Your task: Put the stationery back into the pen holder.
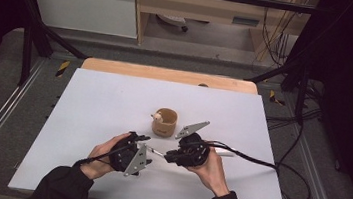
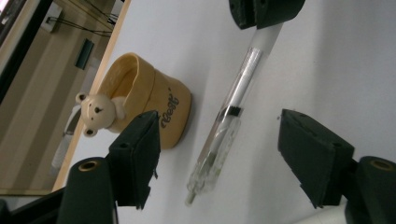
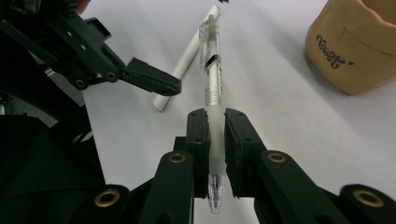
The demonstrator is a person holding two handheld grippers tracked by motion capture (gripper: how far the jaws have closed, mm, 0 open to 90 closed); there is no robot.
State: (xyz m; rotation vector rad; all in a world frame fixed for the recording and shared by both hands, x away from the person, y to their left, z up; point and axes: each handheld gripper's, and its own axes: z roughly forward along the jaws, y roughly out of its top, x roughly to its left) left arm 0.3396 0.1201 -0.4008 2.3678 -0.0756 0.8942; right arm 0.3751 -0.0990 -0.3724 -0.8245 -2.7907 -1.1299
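**Pen clamped in right gripper, left jaws astride its far end**

The right gripper [image 3: 215,140] clamps a clear pen [image 3: 211,79] by its tip end, level above the white table [image 1: 86,119]. The left gripper [image 2: 219,154] stands apart around the pen's other end, pads not touching. A bear cup [image 1: 164,122] sits just beyond.

A white table top [image 1: 96,120] carries the scene, with a strip of bare wood [image 1: 167,73] along its far edge. A tan cup [image 1: 165,122] with a small bear figure [image 2: 95,112] on its rim and dark lettering on its side stands upright near the middle of the surface. In the right gripper view, a white cap [image 3: 184,60] lies flat on the table, well apart from the cup.
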